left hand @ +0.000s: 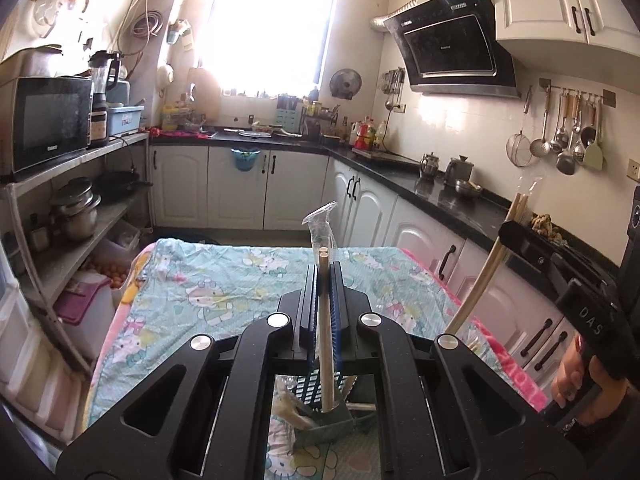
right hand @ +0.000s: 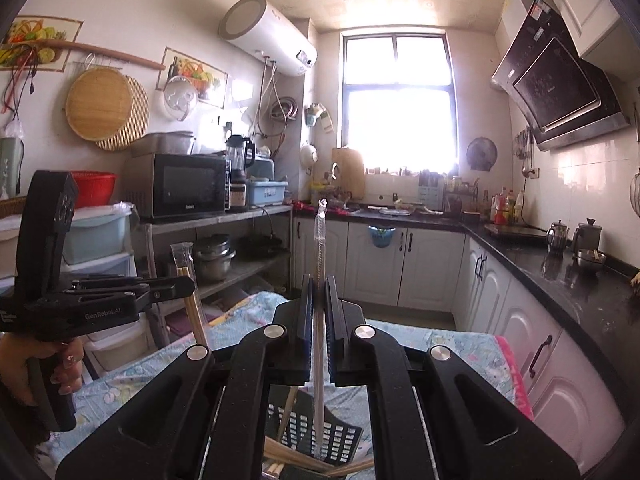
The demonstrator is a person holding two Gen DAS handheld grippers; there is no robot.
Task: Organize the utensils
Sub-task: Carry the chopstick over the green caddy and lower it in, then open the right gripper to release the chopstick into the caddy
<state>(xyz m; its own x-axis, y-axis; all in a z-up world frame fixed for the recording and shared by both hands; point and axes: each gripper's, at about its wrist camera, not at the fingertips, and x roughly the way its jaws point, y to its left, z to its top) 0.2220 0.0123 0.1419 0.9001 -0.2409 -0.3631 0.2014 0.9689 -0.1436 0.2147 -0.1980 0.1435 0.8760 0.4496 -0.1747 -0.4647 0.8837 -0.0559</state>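
My left gripper point(left hand: 324, 276) is shut on a pair of wooden chopsticks point(left hand: 325, 344) in a clear wrapper, held upright. Their lower ends reach down into a dark slotted utensil holder point(left hand: 310, 390) on the table. My right gripper point(right hand: 319, 282) is shut on another wrapped pair of chopsticks point(right hand: 318, 344), also upright, with the lower end over the same holder point(right hand: 340, 440). Several chopsticks lean inside the holder. Each gripper shows in the other's view: the right gripper point(left hand: 510, 229) at the right, the left gripper point(right hand: 186, 285) at the left.
The table wears a light blue cartoon-print cloth point(left hand: 220, 280). A metal rack with a microwave point(right hand: 188, 184) and pots point(left hand: 76, 208) stands to the left. A black counter point(right hand: 560, 276) with white cabinets runs along the right. A hand point(left hand: 576, 376) grips the right tool's handle.
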